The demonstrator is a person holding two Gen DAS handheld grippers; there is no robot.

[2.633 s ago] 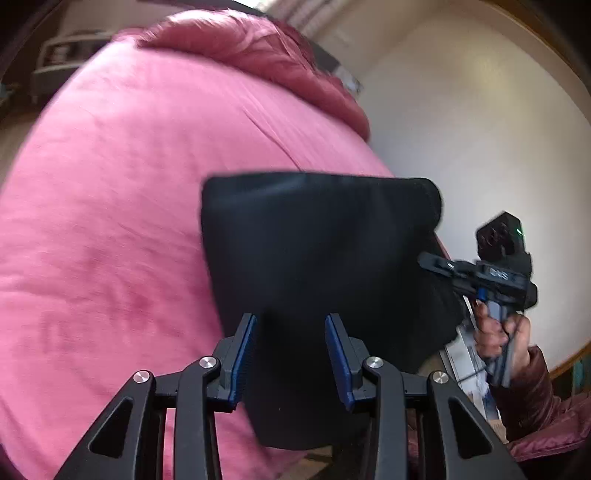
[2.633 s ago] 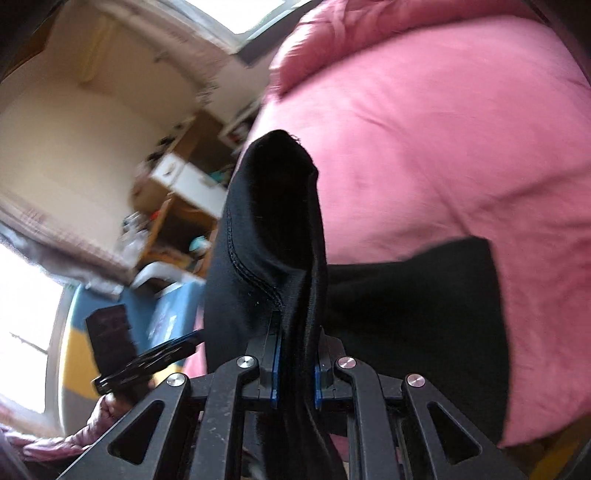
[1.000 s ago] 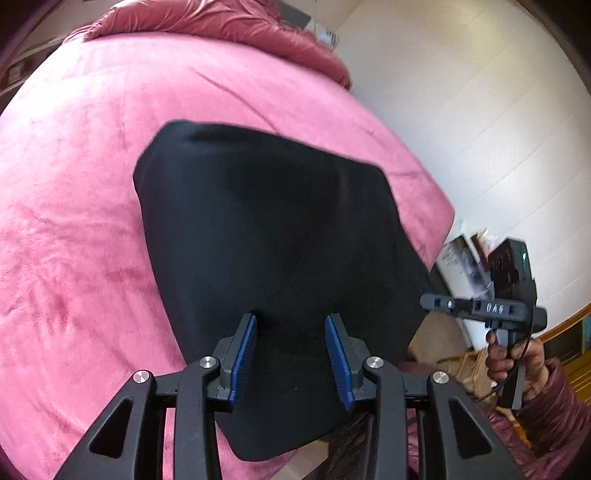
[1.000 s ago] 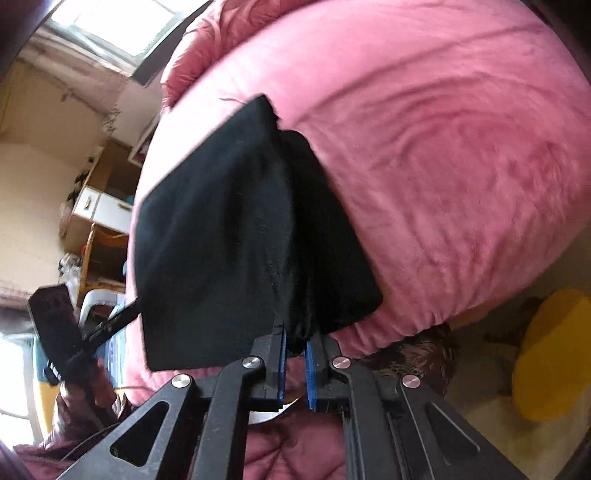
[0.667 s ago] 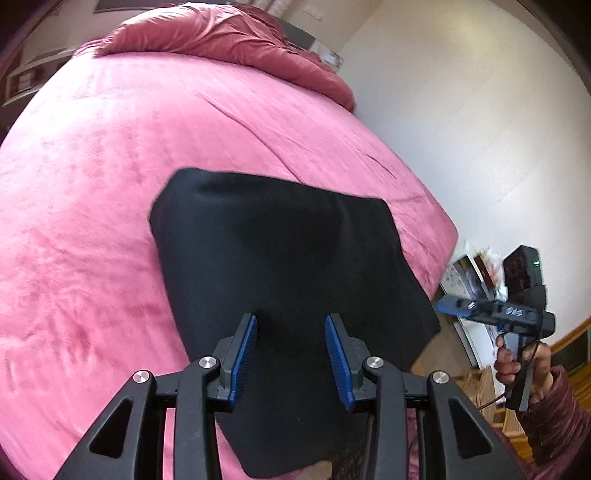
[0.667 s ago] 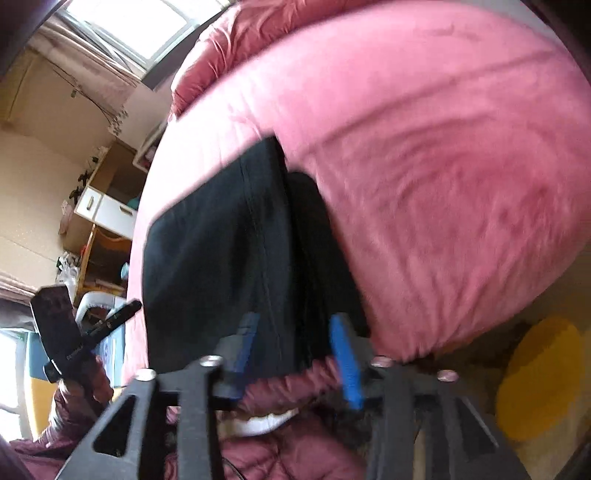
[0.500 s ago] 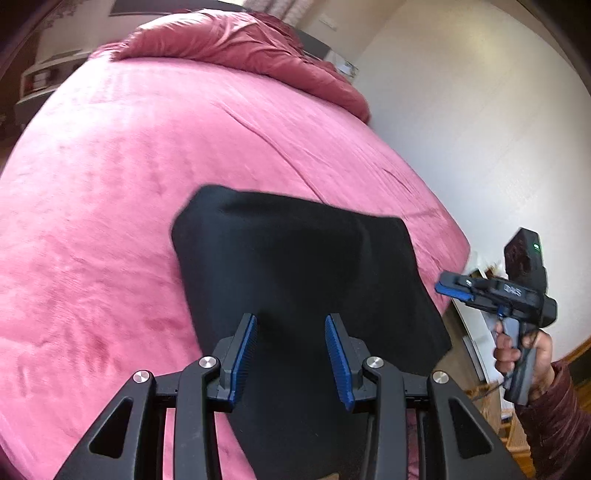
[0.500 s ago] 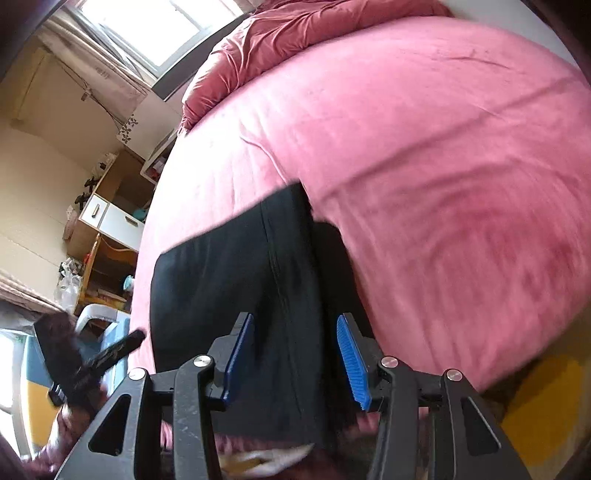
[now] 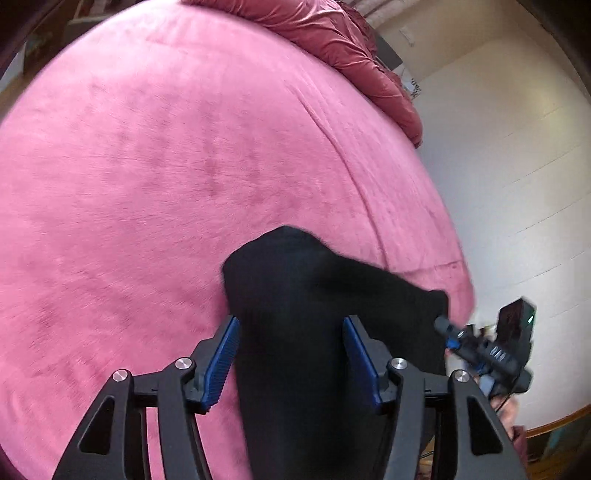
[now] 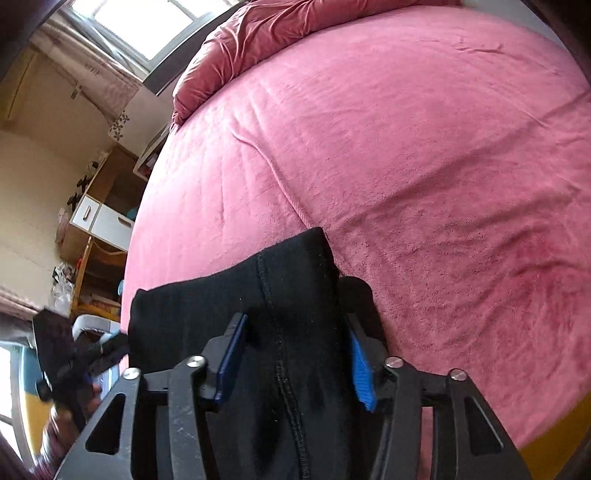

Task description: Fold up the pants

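The black pants (image 9: 314,302) lie folded on the near edge of the pink bed (image 9: 166,166). My left gripper (image 9: 290,358) is open, its blue pads either side of the cloth, not clamping it. My right gripper (image 10: 291,360) is open too, straddling the pants (image 10: 280,295) along a stitched seam. In the left wrist view the right gripper (image 9: 491,350) is at the pants' far right corner. In the right wrist view the left gripper (image 10: 70,354) is at the far left corner. The pants' near edge is hidden under both grippers.
A crumpled pink duvet (image 9: 325,33) lies at the head of the bed (image 10: 443,147). A white wall (image 9: 517,184) is to the right. Wooden shelves and a white drawer unit (image 10: 99,221) stand left of the bed. A window (image 10: 136,22) is behind.
The right gripper opened and let go of the pants. Both grippers drew back toward the near edge of the bed, and the pants now lie flat and folded.
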